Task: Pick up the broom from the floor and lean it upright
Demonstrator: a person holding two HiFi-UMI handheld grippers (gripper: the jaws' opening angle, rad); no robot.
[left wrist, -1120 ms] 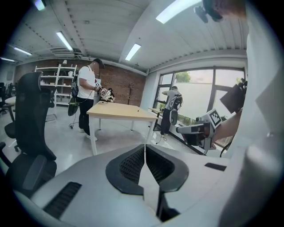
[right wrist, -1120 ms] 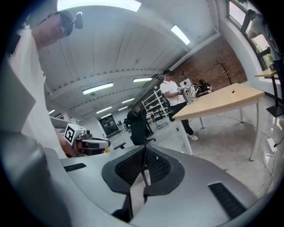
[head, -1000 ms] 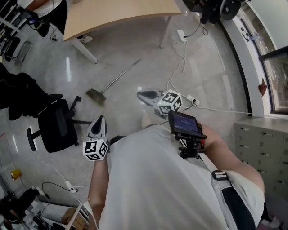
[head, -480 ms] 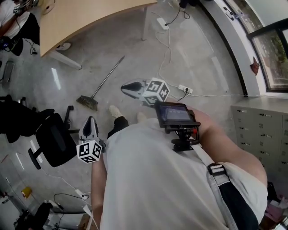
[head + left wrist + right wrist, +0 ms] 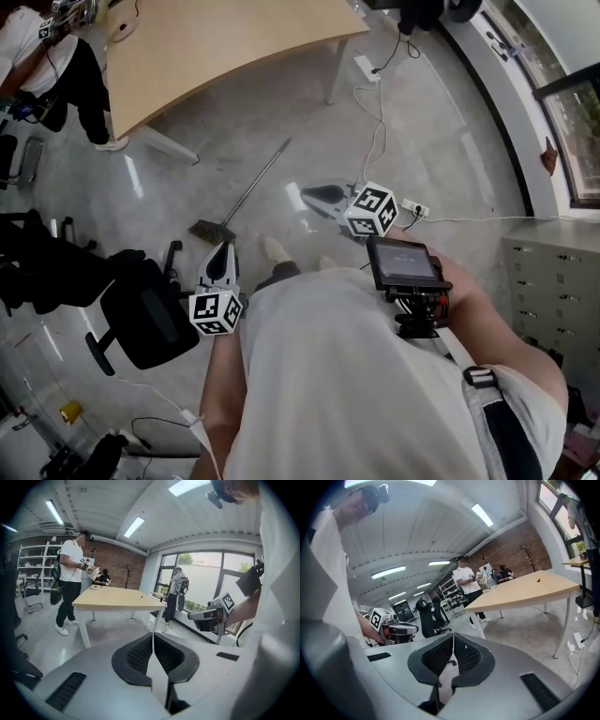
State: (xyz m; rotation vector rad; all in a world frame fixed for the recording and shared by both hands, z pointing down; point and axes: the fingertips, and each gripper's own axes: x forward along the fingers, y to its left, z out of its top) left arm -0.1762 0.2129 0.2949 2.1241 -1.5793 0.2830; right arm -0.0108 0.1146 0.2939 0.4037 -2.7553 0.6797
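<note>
**A:** Where is it?

**B:** The long, thin-handled broom with the brown bristle head lies flat on the grey polished floor, ahead of the person's feet, and nothing touches it. In the head view its long axis runs from the bristles at 7 o'clock to the handle tip at 1 o'clock.

**A:** And the fingers?

**B:** The left gripper has its jaws pressed together on nothing. The right gripper is likewise clenched and empty (both must open before any grasp, I'd judge).

**A:** Which is nearer?

**B:** In the head view the left tip shows just at 5 o'clock of the bristle head. The right tip sits at 3 o'clock of the mid-handle, a little apart. Neither gripper view shows the broom, though. Both look out across the room, so both seem well above it.

**A:** Around it?

**B:** A pale wooden table on white legs stands at 11 o'clock of the handle tip. A black office chair is at 7 o'clock of the bristles, and a white power strip lies about 1 o'clock beyond the tip.
</note>
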